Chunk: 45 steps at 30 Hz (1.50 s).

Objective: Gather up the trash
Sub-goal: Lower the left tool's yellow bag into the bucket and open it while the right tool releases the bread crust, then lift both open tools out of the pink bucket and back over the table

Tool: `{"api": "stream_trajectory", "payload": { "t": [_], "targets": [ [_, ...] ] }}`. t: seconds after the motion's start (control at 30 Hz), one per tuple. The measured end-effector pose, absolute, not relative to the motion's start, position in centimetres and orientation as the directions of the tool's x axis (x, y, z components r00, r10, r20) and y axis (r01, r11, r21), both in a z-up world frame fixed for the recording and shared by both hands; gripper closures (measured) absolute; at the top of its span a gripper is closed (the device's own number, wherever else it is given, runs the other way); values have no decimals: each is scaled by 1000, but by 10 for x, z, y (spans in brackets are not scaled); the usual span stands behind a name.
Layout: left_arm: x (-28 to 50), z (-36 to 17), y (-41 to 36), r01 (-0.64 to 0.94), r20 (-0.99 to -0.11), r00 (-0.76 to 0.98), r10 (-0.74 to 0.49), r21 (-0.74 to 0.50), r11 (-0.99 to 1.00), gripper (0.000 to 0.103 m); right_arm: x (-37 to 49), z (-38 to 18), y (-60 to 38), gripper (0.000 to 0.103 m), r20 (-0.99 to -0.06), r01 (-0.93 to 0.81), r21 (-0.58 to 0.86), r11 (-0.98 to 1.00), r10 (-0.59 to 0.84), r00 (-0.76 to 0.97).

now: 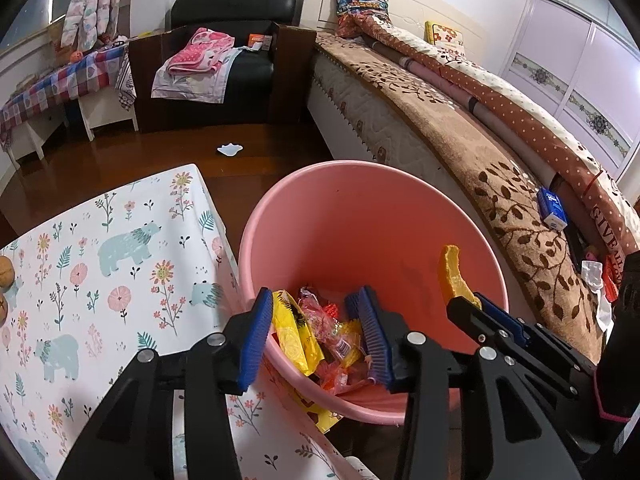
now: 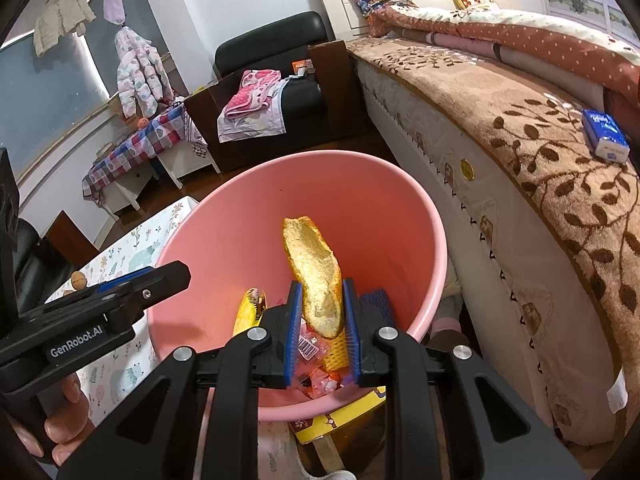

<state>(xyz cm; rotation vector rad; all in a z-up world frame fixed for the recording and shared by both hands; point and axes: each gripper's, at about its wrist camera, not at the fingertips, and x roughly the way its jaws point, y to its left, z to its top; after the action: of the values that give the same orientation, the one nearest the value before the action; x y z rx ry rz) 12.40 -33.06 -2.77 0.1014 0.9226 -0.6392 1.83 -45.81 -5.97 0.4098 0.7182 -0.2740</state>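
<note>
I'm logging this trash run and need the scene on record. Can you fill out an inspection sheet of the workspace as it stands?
Surface: table under a floral bear-print cloth; two walnuts at its left edge.
Job's things: pink bucket beside the table holds wrappers; orange peel held over it.
Clutter: white scrap on the floor; yellow box under the bucket.
Grippers: left gripper open over the bucket's near rim, empty; right gripper shut on the peel.
Cables: nothing seen.
Surroundings: bed to the right with a blue tissue pack; black armchair with laundry behind.
</note>
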Motion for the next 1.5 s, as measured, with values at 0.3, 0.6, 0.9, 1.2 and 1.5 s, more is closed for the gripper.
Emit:
{"api": "stream_trajectory", "payload": {
  "t": [0.3,0.6,0.9,1.2,1.5],
  "targets": [
    [118,-25,-333,565,-764,432,-480,-186,804,55,18,-61,-459,70,-681,378,291,879,-87,727],
    [114,-18,-330,572,-751,438,-493,-190,798,54,15,-57,-454,69,-670,371,289,882,-90,737],
    [106,-4,-323,584,-726,457,-513,-190,789,49,8,-48,-446,69,-655,367,284,886,-100,749],
    [95,16,-304,600,-682,480,-551,-203,774,45,-6,-30,-434,68,-622,352,269,897,-117,774],
    [76,33,-278,606,-648,519,-558,-181,775,42,-20,-10,-406,59,-578,309,230,923,-125,806]
  ]
}}
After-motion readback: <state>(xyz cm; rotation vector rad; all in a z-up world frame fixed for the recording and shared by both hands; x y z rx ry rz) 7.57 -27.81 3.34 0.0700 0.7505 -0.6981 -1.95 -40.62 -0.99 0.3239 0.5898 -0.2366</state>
